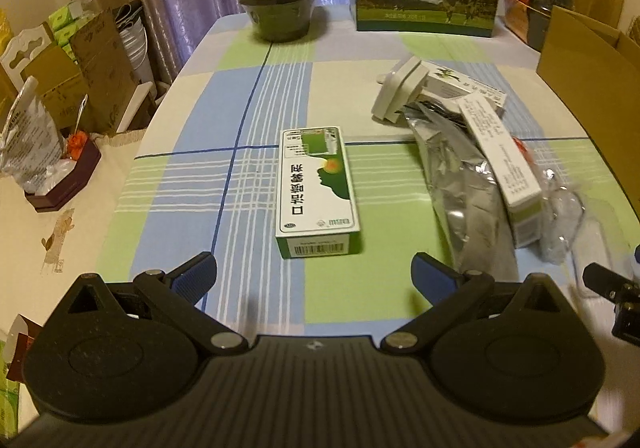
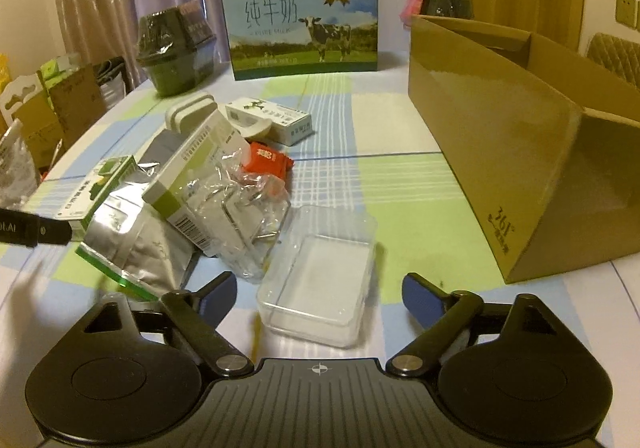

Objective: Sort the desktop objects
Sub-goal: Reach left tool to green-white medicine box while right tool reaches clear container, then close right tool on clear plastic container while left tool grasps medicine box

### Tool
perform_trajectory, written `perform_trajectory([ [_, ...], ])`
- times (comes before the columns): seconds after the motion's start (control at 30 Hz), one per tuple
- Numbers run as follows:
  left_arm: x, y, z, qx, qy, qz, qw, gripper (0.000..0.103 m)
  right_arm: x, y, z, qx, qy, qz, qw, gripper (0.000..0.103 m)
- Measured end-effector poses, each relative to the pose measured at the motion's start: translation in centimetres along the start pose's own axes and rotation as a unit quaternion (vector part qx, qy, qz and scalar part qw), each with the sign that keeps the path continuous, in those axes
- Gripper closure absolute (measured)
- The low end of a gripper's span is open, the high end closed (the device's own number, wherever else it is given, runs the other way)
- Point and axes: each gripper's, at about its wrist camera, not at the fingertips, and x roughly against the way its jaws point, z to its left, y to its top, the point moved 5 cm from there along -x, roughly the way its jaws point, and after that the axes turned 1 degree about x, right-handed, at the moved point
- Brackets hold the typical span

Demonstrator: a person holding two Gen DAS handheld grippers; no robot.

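A green and white medicine box (image 1: 318,192) lies flat on the checked tablecloth just ahead of my left gripper (image 1: 314,278), which stands open with nothing between its fingers. To its right sits a pile: a silver foil pouch (image 1: 464,184), a long white box (image 1: 502,152) and a white adapter (image 1: 400,92). In the right wrist view my right gripper (image 2: 318,300) is open, and a clear plastic tray (image 2: 320,280) lies between and just beyond its fingertips. Left of the tray are the foil pouch (image 2: 132,244), a clear bag (image 2: 248,208) and an orange packet (image 2: 266,162).
An open cardboard box (image 2: 520,152) stands at the right of the table. A milk carton case (image 2: 304,28) and a dark wrapped pot (image 2: 172,52) stand at the far edge. Boxes and bags crowd the floor (image 1: 60,96) left of the table.
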Motion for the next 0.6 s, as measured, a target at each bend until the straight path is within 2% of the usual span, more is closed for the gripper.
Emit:
perform_trajectory([
  [0.27,-1.4,1.4,0.2,0.004,-0.008,-0.007,0.9999,0.001,-0.8,0.0,-0.5,-0.002,-0.015,0.003,1.0,0.024],
  [0.37,-1.9,1.7,0.2,0.004,-0.011,-0.008,0.9999,0.001,-1.4,-0.2,-0.5,0.0,-0.009,0.015,1.0,0.035],
  [0.43,-2.3,1.9,0.1,0.003,-0.009,-0.009,0.9999,0.001,-1.6,-0.4,-0.5,0.005,-0.006,0.018,1.0,0.05],
  [0.6,-3.6,2.6,0.1,-0.004,-0.004,-0.007,1.0,0.003,-1.7,-0.2,-0.6,0.009,-0.005,0.01,1.0,0.05],
])
